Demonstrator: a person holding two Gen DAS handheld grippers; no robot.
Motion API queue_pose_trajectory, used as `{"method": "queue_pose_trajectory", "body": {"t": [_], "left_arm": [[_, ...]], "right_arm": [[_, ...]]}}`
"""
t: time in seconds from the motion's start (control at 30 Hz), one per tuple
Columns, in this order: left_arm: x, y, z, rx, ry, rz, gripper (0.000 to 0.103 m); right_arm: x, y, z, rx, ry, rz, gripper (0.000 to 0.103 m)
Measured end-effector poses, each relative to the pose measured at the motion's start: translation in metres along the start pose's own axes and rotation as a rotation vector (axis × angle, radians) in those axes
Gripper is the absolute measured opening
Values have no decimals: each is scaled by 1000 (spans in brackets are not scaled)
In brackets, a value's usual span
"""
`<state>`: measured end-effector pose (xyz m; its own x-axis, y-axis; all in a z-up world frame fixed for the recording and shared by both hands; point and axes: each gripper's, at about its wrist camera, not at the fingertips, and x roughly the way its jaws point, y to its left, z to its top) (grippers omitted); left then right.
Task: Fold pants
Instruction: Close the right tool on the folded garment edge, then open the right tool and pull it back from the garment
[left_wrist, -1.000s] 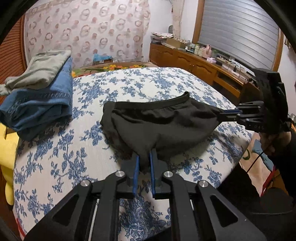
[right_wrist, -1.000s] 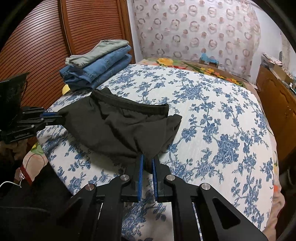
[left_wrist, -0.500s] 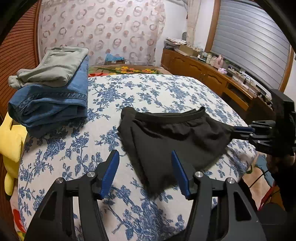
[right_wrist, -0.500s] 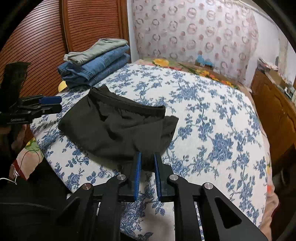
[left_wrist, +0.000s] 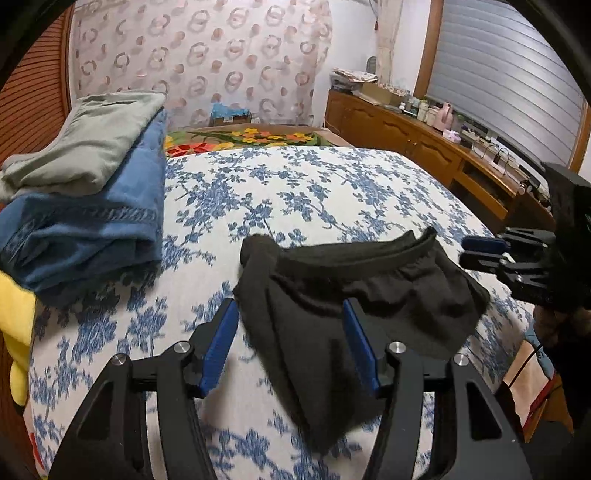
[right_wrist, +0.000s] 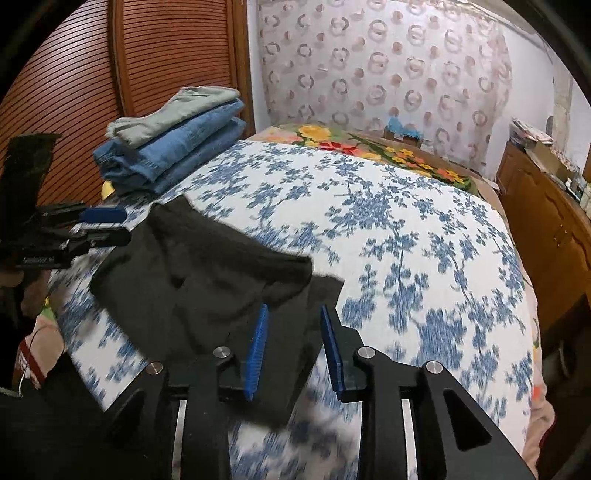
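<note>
- blue-flowered bed (left_wrist: 295, 192) carries the work.
- left claw (left_wrist: 290, 347) has just released; black pants (left_wrist: 354, 295) lie loose between its blades.
- right claw (right_wrist: 291, 347) has let go too, pants corner under it.
- beyond, to the left: folded clothes stack (left_wrist: 85, 199).
- fold laid; smoothing likely next.
</note>
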<state>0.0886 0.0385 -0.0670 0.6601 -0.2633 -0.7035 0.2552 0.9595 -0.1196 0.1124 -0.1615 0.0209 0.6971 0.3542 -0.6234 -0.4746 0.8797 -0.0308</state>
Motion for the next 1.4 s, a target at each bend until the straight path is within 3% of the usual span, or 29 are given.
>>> {"method": "queue_pose_trajectory", "body": {"t": [0.23,0.53,0.6,0.63,0.7,0.83,1.0,1.13,1.2,1.27,1.4], "left_arm": [[23,1,12,22,31,24,59],[38,10,14,25,34,69,59],[41,11,15,23,39,73,59],[42,11,14,22,41,72,59],[44,12,14,18,43,68,59],[44,12,13,17,50,53,59],[47,14,14,5,58,43,59],[49,15,14,-1,62,42,60],[49,15,14,0,62,43,60],[49,15,14,-2,62,43,60],[51,16,14,-5,64,40,60]], "right_arm": [[44,-16,18,59,44,31,30],[55,-25,25,110,30,103,30],[59,-26,26,113,34,112,24],[61,-26,27,113,38,125,11],[62,-27,28,109,31,121,6],[52,-29,31,142,-53,45,6],[58,-29,28,148,-24,39,6],[54,-26,29,130,-10,-3,15],[48,-23,29,121,-3,-14,23],[44,-22,26,119,5,-22,39],[39,-22,17,146,26,-9,46]]}}
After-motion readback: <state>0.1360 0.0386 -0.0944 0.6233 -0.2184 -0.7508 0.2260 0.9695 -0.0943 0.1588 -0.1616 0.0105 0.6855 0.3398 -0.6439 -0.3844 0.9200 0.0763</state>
